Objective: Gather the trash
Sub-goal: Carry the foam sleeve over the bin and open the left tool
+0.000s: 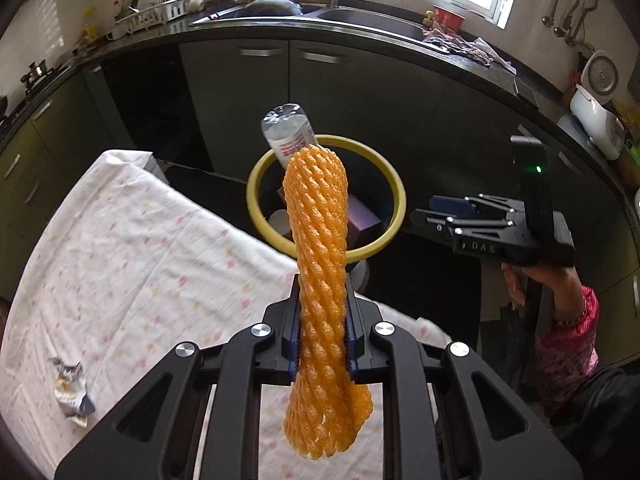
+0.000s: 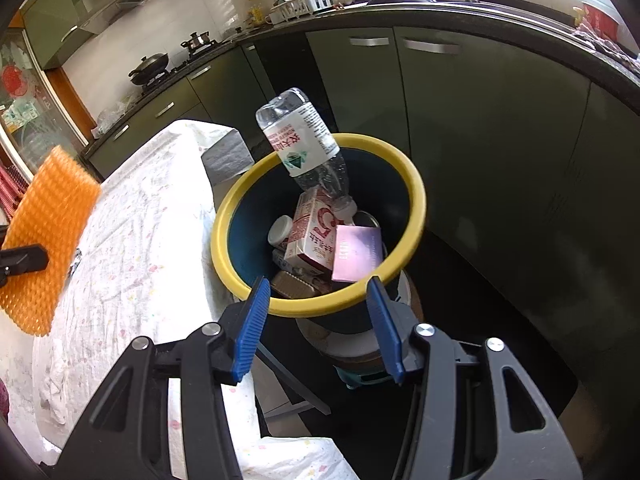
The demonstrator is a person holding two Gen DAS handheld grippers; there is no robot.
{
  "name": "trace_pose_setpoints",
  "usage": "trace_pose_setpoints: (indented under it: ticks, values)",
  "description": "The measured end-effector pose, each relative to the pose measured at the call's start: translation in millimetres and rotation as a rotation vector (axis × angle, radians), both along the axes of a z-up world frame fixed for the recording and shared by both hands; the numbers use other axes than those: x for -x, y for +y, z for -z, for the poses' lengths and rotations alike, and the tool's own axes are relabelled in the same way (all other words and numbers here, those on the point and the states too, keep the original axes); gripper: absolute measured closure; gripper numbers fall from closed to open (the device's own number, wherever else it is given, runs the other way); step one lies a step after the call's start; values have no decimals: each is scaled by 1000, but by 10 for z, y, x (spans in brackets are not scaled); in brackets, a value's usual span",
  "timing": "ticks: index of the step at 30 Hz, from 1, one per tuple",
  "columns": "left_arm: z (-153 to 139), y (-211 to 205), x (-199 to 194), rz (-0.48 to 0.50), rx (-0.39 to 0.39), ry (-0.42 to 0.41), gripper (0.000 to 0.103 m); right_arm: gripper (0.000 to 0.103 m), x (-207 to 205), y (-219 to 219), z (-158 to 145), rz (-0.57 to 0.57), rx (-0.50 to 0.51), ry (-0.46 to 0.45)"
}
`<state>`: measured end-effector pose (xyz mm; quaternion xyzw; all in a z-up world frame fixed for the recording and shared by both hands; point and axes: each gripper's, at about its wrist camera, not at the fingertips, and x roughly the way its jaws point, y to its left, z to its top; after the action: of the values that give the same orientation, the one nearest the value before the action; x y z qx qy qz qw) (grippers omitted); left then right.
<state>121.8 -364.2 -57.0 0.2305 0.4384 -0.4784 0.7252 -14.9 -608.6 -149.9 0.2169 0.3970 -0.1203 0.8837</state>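
My left gripper is shut on an orange foam fruit net, which stands up between the blue pads and hangs below them; the right wrist view shows the net at the far left above the table. Ahead stands a yellow-rimmed bin. A clear plastic bottle leans neck-down in it, over a milk carton, a pink box and a white cap. My right gripper is open and empty just before the bin's near rim; the left wrist view shows it right of the bin.
A crumpled wrapper lies on the table's flowered cloth at the left. The bin sits on a stool beside the table. Dark cabinets and a counter with a sink curve behind. A person's pink sleeve is at the right.
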Motion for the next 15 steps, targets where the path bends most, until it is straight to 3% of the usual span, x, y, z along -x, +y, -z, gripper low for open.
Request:
trace_pose_setpoints:
  ticks: [3, 10, 12, 14, 15]
  values:
    - [100, -463, -101, 18, -1, 24, 82, 55, 113, -127, 36, 34, -15, -2]
    - [455, -1291, -311, 45, -42, -15, 72, 55, 249, -358, 157, 80, -67, -8]
    - [538, -1458, -374, 42, -47, -38, 62, 54, 254, -394, 192, 84, -80, -8]
    - [601, -1573, -416, 36, -47, -65, 43, 53, 257, -416, 216, 86, -91, -9]
    - [622, -1611, -437, 36, -53, -67, 41, 53, 256, -423, 222, 87, -96, -13]
